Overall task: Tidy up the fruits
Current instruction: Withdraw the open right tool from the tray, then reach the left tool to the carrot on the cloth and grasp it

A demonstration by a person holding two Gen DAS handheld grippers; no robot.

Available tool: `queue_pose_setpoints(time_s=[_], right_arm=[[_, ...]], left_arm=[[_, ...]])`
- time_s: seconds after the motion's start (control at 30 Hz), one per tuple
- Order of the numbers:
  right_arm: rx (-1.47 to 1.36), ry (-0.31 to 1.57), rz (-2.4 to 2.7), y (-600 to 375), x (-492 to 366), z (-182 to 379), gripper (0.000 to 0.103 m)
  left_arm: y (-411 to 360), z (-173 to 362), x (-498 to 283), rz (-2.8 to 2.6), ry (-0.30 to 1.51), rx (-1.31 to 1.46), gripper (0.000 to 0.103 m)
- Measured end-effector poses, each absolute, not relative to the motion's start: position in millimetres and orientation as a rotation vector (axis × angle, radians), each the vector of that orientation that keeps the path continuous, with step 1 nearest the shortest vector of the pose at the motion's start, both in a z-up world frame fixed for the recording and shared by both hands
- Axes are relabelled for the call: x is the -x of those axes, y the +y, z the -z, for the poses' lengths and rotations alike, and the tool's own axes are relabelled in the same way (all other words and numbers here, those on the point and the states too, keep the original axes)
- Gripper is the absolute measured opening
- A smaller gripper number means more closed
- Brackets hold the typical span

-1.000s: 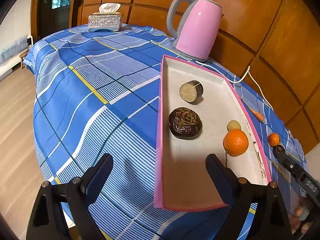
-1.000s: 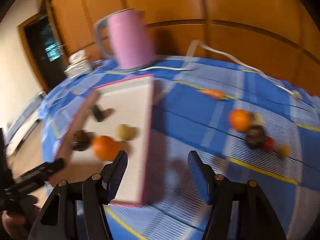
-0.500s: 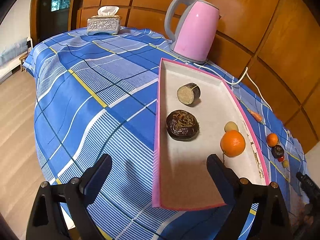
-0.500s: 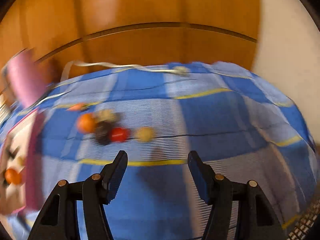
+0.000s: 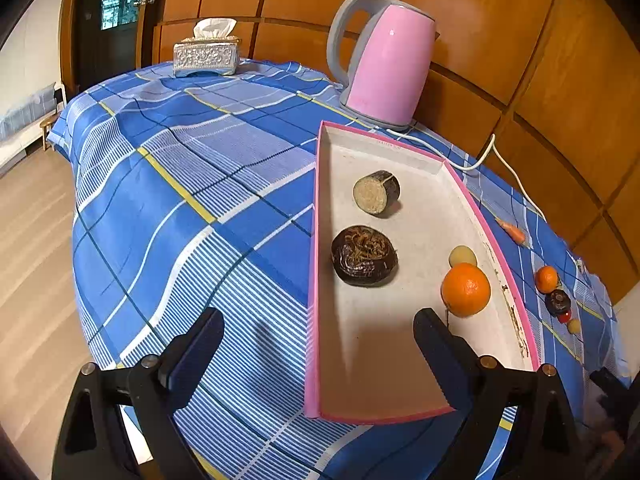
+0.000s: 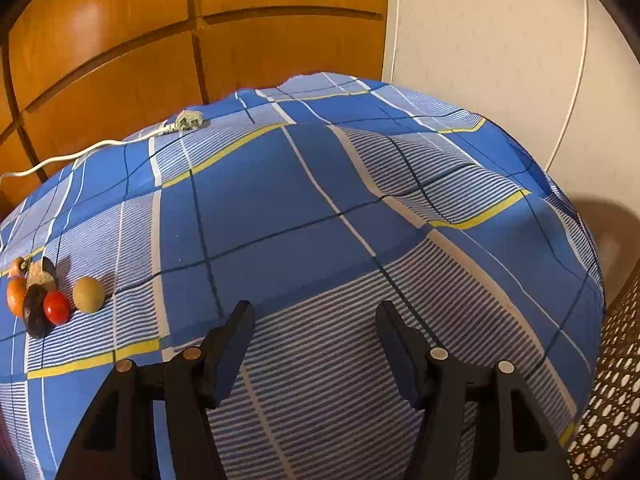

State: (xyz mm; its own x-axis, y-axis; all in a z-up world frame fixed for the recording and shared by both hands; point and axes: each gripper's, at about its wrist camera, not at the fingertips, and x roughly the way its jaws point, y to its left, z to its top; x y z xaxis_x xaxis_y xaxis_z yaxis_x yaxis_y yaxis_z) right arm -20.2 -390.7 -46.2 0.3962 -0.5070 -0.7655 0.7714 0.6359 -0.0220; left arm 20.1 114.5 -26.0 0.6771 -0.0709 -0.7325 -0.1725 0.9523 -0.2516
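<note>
A pink-edged tray (image 5: 316, 240) lies on the blue checked cloth and holds an orange (image 5: 465, 289), a small yellow-green fruit (image 5: 462, 256), a dark brown round fruit (image 5: 364, 255) and a cut dark piece (image 5: 376, 193). My left gripper (image 5: 316, 340) stands open over the tray's near left edge, nothing between its fingers. In the right wrist view a cluster lies at far left: a tan ball-shaped fruit (image 6: 88, 294), a red one (image 6: 56, 307), a dark one (image 6: 35, 310) and a small orange (image 6: 15, 296). My right gripper (image 6: 314, 334) is open and empty, well right of that cluster.
A pink kettle (image 5: 386, 68) stands behind the tray, its white cord (image 5: 508, 168) trailing right to a plug (image 6: 188, 122). A tissue box (image 5: 207, 54) sits at the far corner. A small carrot (image 5: 512, 231) lies right of the tray. A woven chair (image 6: 616, 380) stands at the table's right edge.
The right wrist view has swung rightward away from the tray and kettle; the loose fruit cluster has slid to its far left edge. The left gripper has stayed put.
</note>
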Motion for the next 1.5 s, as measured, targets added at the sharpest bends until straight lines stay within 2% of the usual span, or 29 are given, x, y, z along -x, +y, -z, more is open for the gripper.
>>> queue_pose_setpoints(time_s=[0.13,0.2,0.47,0.9,1.1,1.23,1.33,1.43,1.5], right_arm=[[-0.343,0.814,0.836,-389,17,49,0.068],[-0.346,0.811,0.824,-388,17,50,0.073],[-0.342,0.804,0.813,-387,15,53,0.077],[-0.352,0.795,0.796,-387,16,54,0.082],[-0.45,0.734,0.86,-397,33,50,0.081],[-0.401,0.784,0.896,-395,23,53,0.085],[-0.401,0.783,0.887,-395,23,55,0.087],[-0.396,0.784,0.884,-394,22,55,0.088],[-0.393,0.784,0.88,-394,22,55,0.09]], left_arm=[[116,17,-20,-0.06,0.801,0.302,0.096],[116,12,-21,-0.054,0.787,0.294,0.096],[100,-21,-28,0.035,0.728,0.232,0.096],[4,-43,-79,0.297,0.818,0.103,0.095],[-36,-49,-110,0.29,0.795,0.003,0.096],[-67,-46,-136,0.342,0.819,-0.037,0.095],[-88,-40,-162,0.388,0.881,-0.005,0.091],[-111,-30,-185,0.425,0.931,0.005,0.075],[-125,-22,-201,0.444,0.978,0.009,0.048]])
